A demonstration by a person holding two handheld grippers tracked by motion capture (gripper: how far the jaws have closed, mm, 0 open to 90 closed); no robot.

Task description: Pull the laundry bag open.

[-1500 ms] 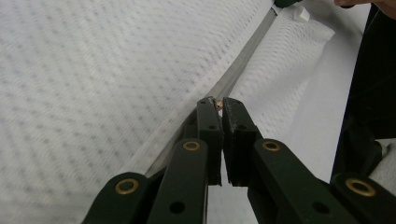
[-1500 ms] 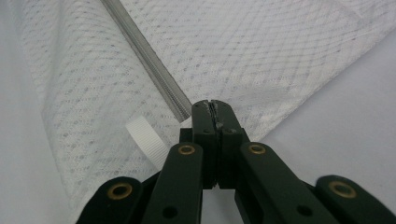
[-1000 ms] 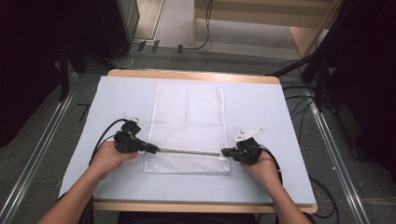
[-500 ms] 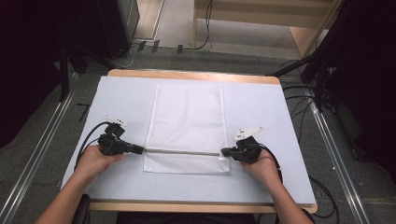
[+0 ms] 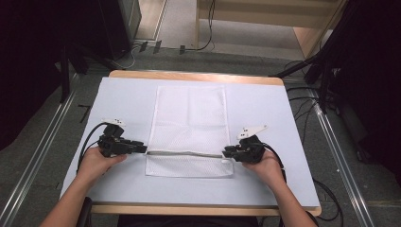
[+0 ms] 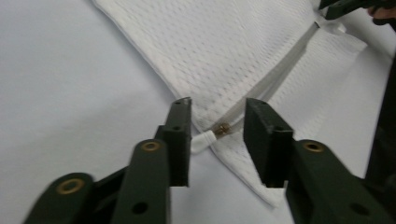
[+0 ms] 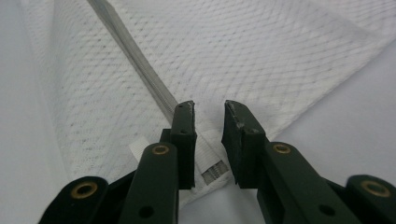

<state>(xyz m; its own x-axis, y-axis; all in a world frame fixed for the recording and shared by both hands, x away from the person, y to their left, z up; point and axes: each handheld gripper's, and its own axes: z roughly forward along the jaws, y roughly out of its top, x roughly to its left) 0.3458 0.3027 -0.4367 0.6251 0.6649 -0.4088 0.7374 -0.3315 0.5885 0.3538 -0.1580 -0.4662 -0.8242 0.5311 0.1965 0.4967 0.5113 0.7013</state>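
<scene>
Mesh laundry bag (image 5: pixel 190 127) lies flat at the centre of the table (image 5: pixel 118 99), its long side running away from the person. Its zipper (image 5: pixel 184 154) crosses the bag near the near edge, from left to right.

Left gripper (image 5: pixel 140 148) sits at the left end of the zipper. In the left gripper view its fingers (image 6: pixel 180 140) stand apart, released, grasping nothing. The brass zipper slider (image 6: pixel 222 128) and its white pull tab (image 6: pixel 201 141) lie between them, at the bag's edge. This placement probably brings the pull within reach for a pinch.

Right gripper (image 5: pixel 227 152) sits at the right end of the zipper. In the right gripper view its fingers (image 7: pixel 184 142) are also parted, with a narrower gap, straddling the bag's corner where a white fabric tab (image 7: pixel 211 170) and the zipper end lie. Whether one finger touches the cloth cannot be told. This position likely serves to anchor the far end, so that the bag does not slide or bunch when the slider is drawn along the teeth.

Both hands rest low on the table, on opposite sides of the bag, in line with the zipper.
</scene>
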